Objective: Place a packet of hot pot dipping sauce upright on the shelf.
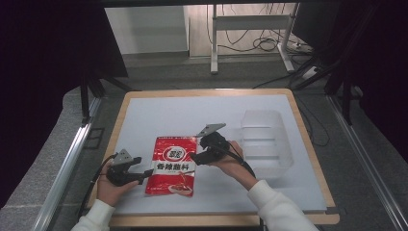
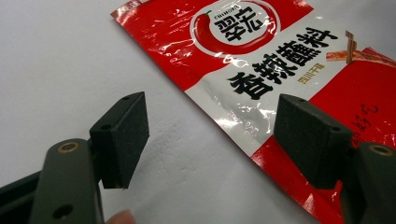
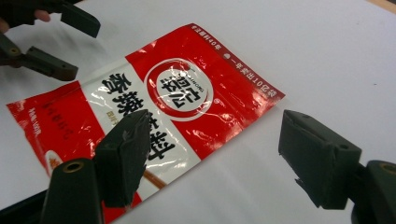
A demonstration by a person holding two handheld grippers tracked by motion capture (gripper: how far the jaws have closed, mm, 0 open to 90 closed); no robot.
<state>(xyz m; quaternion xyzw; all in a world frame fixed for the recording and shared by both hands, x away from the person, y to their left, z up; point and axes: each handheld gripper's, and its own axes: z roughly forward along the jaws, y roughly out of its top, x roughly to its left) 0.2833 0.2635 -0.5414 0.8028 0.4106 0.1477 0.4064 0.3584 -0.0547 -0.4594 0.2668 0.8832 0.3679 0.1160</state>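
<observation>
Where the white table (image 1: 144, 120) is seen from above: a sachet (image 1: 173, 166) is laid flat near its front.
Sachet: glossy red and white, chilli logo, black characters.
Left gripper (image 1: 143, 174): held spread at the sachet's left edge, nothing gripped.
Right gripper (image 1: 194, 157): held spread at its right edge, nothing gripped.
Bin (image 1: 265, 142): clear, its outline hard to trace.
Cut off: sachet corners in both gripper views.

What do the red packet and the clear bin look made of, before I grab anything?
The red packet looks like thin glossy plastic film: bright glare patches and soft wrinkles, lying flat. The clear bin looks like rigid see-through plastic, slightly frosted, with ribs showing through its walls. Both are judged by look alone.
</observation>
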